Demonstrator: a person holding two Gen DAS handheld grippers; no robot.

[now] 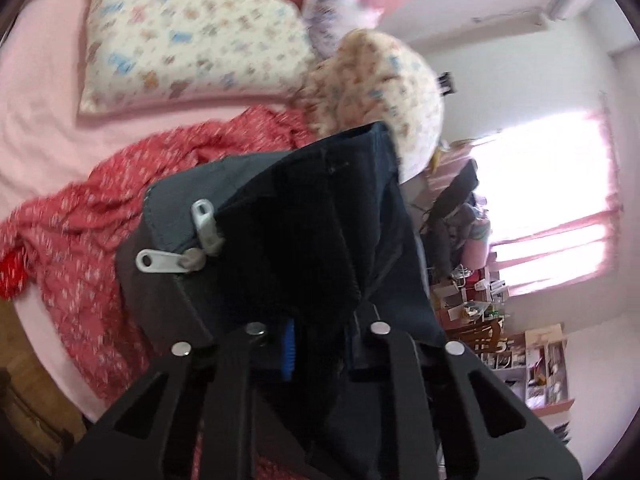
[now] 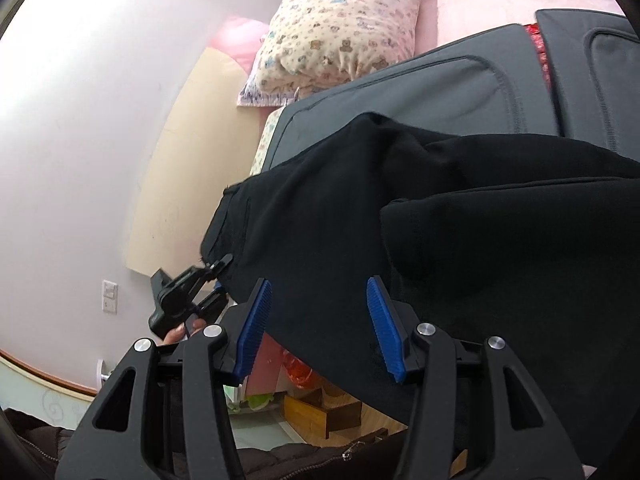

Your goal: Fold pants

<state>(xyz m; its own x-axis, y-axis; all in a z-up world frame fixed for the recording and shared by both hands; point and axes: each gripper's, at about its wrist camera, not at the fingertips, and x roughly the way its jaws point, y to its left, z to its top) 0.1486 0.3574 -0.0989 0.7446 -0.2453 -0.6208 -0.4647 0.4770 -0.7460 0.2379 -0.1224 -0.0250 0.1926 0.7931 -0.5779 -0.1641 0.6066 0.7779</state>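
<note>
pink bed [image 1: 36, 92] behind; left gripper [image 1: 316, 344] jaws clamped on black pants [image 2: 460, 240]; right gripper [image 2: 320, 320] jaws apart, pants between.

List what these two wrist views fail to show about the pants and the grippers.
- Left wrist view: the pants cover the left gripper fingertips; pad contact is hidden.
- Right wrist view: the pants run off the right edge; their full shape is cut off.
- Right wrist view: the right gripper pads stand apart; cloth contact unclear.
</note>
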